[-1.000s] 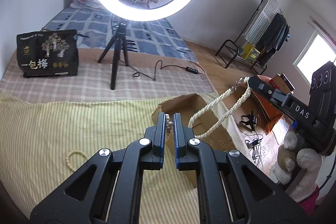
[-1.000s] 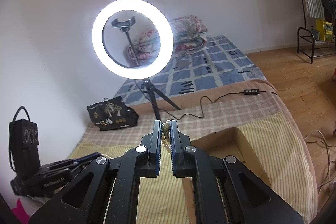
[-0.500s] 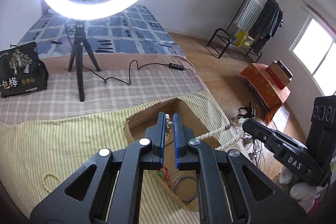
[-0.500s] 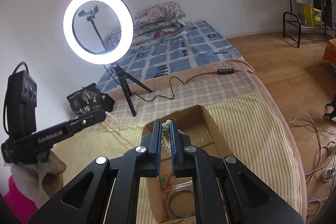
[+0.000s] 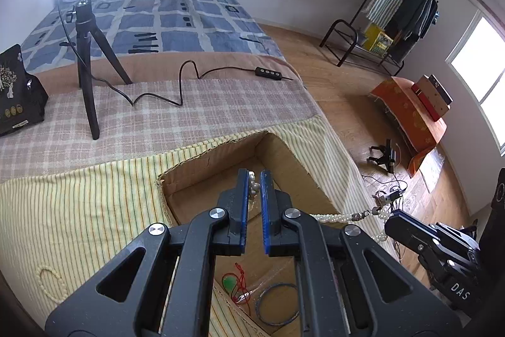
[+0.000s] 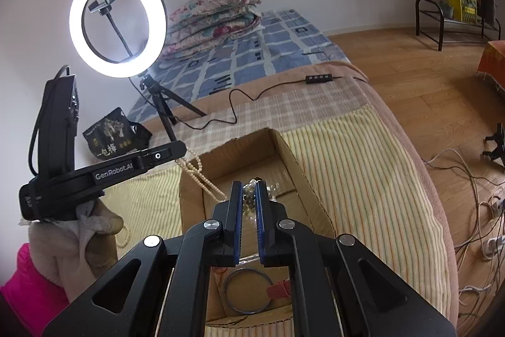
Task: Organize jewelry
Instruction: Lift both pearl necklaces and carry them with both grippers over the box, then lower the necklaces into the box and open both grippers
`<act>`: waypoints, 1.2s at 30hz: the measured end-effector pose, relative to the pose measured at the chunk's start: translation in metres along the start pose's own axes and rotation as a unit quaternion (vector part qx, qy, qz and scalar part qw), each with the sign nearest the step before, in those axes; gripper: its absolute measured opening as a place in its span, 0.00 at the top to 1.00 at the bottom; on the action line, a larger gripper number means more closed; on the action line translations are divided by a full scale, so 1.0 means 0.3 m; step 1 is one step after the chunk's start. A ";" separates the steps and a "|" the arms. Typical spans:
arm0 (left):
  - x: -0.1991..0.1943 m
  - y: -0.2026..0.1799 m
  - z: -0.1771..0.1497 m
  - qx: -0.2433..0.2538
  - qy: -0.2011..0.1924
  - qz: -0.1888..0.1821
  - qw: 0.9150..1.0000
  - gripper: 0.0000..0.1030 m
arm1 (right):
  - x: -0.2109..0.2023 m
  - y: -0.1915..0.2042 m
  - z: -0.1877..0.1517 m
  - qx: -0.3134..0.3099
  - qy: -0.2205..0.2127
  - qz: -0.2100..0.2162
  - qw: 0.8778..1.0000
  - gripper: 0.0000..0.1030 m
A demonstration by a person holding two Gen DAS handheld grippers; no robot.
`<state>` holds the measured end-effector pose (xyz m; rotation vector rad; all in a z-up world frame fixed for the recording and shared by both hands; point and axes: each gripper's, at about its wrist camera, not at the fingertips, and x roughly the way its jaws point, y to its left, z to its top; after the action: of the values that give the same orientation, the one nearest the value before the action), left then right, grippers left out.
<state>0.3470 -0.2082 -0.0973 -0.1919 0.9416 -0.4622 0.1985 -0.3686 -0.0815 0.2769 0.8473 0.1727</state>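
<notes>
Both grippers, left (image 5: 254, 185) and right (image 6: 249, 195), pinch one limp, light pearl necklace (image 5: 344, 215) above the cardboard box (image 6: 284, 147); bead strands slip, so end grips suit.

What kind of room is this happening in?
Most likely a bedroom at home: a low bed with folded quilts against the wall, a clothes rack hung with garments, and wooden flooring.

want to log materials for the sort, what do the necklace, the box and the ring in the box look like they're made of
Necklace: pearl-like beads, cream and glossy; real or imitation cannot be told. Box: corrugated cardboard, matte brown, with raw torn edges. Ring: thin dark hoop with a slight sheen, probably metal, though plastic is possible.
</notes>
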 end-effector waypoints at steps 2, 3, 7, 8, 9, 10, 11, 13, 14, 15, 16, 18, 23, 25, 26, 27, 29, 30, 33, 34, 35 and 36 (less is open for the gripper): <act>0.017 -0.005 -0.003 0.002 0.004 0.004 1.000 0.95 | 0.014 -0.005 -0.008 0.000 0.008 0.000 1.000 0.94; 0.024 -0.007 -0.005 0.003 0.006 0.006 1.000 0.95 | 0.021 -0.007 -0.013 -0.001 0.012 -0.001 1.000 0.94; 0.051 -0.011 -0.012 0.007 0.014 0.011 1.000 0.95 | 0.041 -0.013 -0.027 -0.005 0.023 -0.008 1.000 0.93; 0.054 -0.012 -0.013 0.009 0.017 0.011 1.000 0.95 | 0.043 -0.013 -0.028 -0.005 0.023 -0.010 1.000 0.93; 0.056 -0.011 -0.014 0.010 0.018 0.011 1.000 0.95 | 0.045 -0.012 -0.029 -0.007 0.025 -0.011 1.000 0.93; 0.055 -0.010 -0.015 0.010 0.017 0.013 1.000 0.95 | 0.047 -0.010 -0.030 -0.008 0.027 -0.013 1.000 0.93; 0.054 -0.010 -0.016 0.010 0.016 0.016 1.000 0.95 | 0.047 -0.009 -0.031 -0.009 0.027 -0.015 0.999 0.89; 0.050 -0.007 -0.016 0.011 0.018 0.017 1.000 0.95 | 0.046 -0.007 -0.033 -0.010 0.027 -0.021 0.999 0.82; 0.050 -0.008 -0.015 0.012 0.017 0.019 1.000 0.95 | 0.046 -0.008 -0.034 -0.009 0.027 -0.023 0.999 0.78; 0.046 -0.007 -0.015 0.014 0.016 0.020 1.000 0.95 | 0.045 -0.008 -0.034 -0.009 0.027 -0.024 0.999 0.77; 0.042 -0.005 -0.016 0.015 0.015 0.021 1.000 0.95 | 0.043 -0.008 -0.035 -0.008 0.026 -0.026 0.999 0.74; 0.031 0.001 -0.018 0.014 0.014 0.023 1.000 0.95 | 0.041 -0.007 -0.036 -0.009 0.024 -0.030 0.999 0.67; -0.007 0.030 -0.023 0.011 0.008 0.028 1.000 0.95 | 0.036 0.001 -0.039 -0.010 0.022 -0.049 0.999 0.48; -0.023 0.042 -0.028 0.012 0.006 0.031 0.999 0.95 | 0.036 0.004 -0.040 -0.010 0.023 -0.053 0.998 0.45; -0.031 0.045 -0.030 0.012 0.006 0.033 0.999 0.91 | 0.037 0.005 -0.040 -0.010 0.024 -0.056 0.998 0.40; -0.039 0.050 -0.032 0.012 0.004 0.035 0.999 0.86 | 0.036 0.007 -0.041 -0.010 0.025 -0.061 0.998 0.38; -0.060 0.060 -0.037 0.012 -0.002 0.038 0.999 0.60 | 0.033 0.012 -0.043 -0.012 0.024 -0.072 0.997 0.33; -0.071 0.065 -0.039 0.011 -0.006 0.040 0.999 0.58 | 0.034 0.016 -0.043 -0.013 0.024 -0.076 0.997 0.33; -0.105 0.081 -0.049 0.009 -0.008 0.047 0.999 0.50 | 0.033 0.027 -0.043 -0.016 0.027 -0.093 0.995 0.28; -0.115 0.086 -0.052 0.009 -0.009 0.049 0.999 0.44 | 0.032 0.030 -0.044 -0.018 0.028 -0.099 0.995 0.25; -0.131 0.092 -0.056 0.009 -0.013 0.051 0.999 0.43 | 0.029 0.035 -0.045 -0.020 0.027 -0.104 0.994 0.25; -0.148 0.097 -0.061 0.010 -0.017 0.054 0.998 0.42 | 0.024 0.043 -0.047 -0.023 0.026 -0.107 0.994 0.25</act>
<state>0.3186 -0.1611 -0.0857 -0.1288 0.9095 -0.3674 0.1921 -0.3522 -0.0917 0.1373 0.9178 -0.0006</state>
